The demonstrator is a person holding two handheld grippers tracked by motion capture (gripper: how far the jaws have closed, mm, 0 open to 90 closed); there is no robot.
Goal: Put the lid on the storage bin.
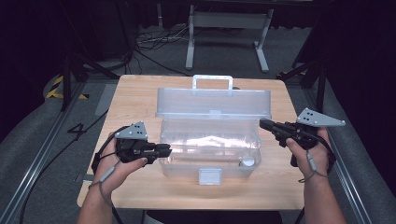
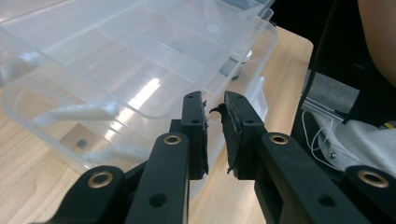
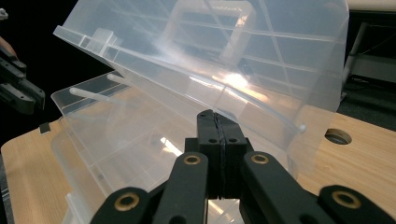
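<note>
A clear plastic toolbox [image 1: 210, 154] stands in the middle of the wooden table [image 1: 140, 95], its lid [image 1: 215, 102] raised and leaning back. The lid's handle [image 1: 212, 81] points away from me. A small white round object [image 1: 247, 162] lies in the box's front right corner. My left gripper [image 1: 167, 149] is level with the box's left wall; in the left gripper view its jaws [image 2: 215, 100] stand a narrow gap apart with nothing between them. My right gripper [image 1: 261, 123] is at the lid's right end, and its jaws [image 3: 215, 114] are pressed together just in front of the lid's lower edge [image 3: 261, 105].
The box's front latch [image 1: 209, 176] hangs toward me. A round hole [image 3: 338, 136] is cut in the table beyond the box. Bare wood lies to either side of the box. Past the table are dark floor, cables and a grey stand [image 1: 229, 28].
</note>
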